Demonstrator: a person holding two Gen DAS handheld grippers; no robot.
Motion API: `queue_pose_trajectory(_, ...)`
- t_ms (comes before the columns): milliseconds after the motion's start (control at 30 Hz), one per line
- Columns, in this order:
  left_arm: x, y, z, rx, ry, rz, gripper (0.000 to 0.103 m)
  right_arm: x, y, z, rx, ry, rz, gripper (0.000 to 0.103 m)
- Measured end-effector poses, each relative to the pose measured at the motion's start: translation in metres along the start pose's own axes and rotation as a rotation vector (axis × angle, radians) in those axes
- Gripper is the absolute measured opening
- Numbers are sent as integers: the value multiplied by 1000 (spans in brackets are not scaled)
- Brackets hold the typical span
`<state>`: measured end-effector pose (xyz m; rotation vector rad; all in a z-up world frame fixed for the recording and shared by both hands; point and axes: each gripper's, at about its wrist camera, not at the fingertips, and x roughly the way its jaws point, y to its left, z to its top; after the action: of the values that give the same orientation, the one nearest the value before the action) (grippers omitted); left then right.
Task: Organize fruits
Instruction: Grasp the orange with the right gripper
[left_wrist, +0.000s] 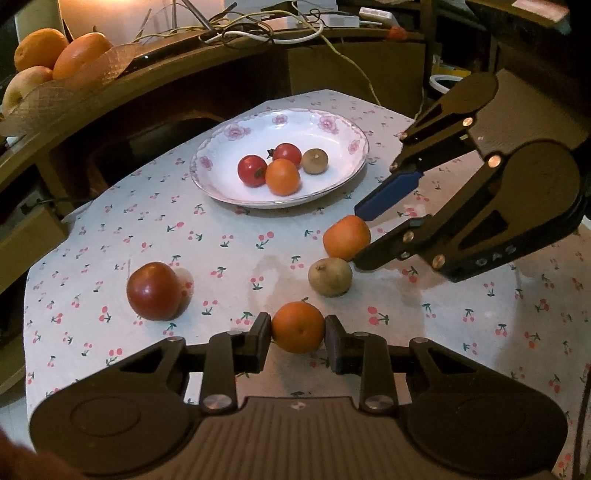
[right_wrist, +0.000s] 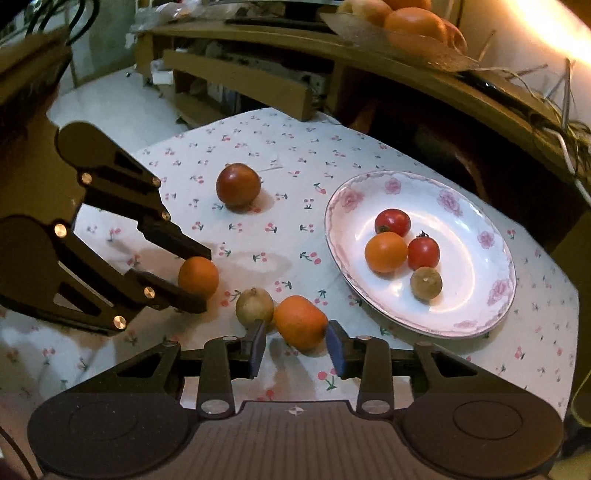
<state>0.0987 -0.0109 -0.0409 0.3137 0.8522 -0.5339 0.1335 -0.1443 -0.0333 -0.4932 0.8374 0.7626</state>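
Note:
A floral plate (left_wrist: 325, 177) (right_wrist: 472, 280) at the back of the cherry-print tablecloth holds two small red tomatoes, an orange fruit and a brownish fruit. My left gripper (left_wrist: 297, 334) (right_wrist: 207, 278) is shut on a small orange (left_wrist: 298, 326) (right_wrist: 198, 277) at cloth level. My right gripper (right_wrist: 297, 345) (left_wrist: 355, 239) stands open, its blue-padded fingers flanking a second orange (right_wrist: 301, 321) (left_wrist: 346, 238), with a slight gap on the left side. A brownish round fruit (left_wrist: 330, 277) (right_wrist: 254, 304) lies between the two oranges. A large red tomato (left_wrist: 154, 291) (right_wrist: 238, 184) sits alone on the cloth.
A wooden shelf runs behind the table, carrying a woven basket (left_wrist: 74, 85) of oranges and a pale fruit, plus tangled cables (left_wrist: 258, 29). The two grippers are close together near the table's front. The cloth's edges drop off on both sides.

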Motion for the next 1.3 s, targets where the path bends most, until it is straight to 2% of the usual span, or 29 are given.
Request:
queue_pose_trajectory(167, 2, 1, -1, -3, 9, 1, 36, 4, 3, 4, -11, -22, -5, 47)
queue_pose_trajectory(300, 3, 3, -1, -10, 10, -1, 36, 5, 0, 8, 11, -42, -13, 47)
queue_pose_trajectory(500, 3, 6, -2, -23, 7, 1, 36, 12, -4, 1, 20, 16, -33, 46)
queue_pose_trajectory(633, 4, 5, 0, -29, -2, 1, 36, 16, 1, -1, 10, 33, -43, 42)
queue_pose_trajectory(700, 5, 5, 0, -34, -5, 0, 36, 16, -1, -1, 29, 40, -34, 35)
queue_pose_trajectory(1100, 8, -2, 4, -18, 7, 43, 36, 7, -2, -5, 100, 64, -60, 34)
queue_pose_trajectory(1300, 8, -6, 10, -7, -1, 39, 35, 7, -6, -6, 133, 76, -88, 34)
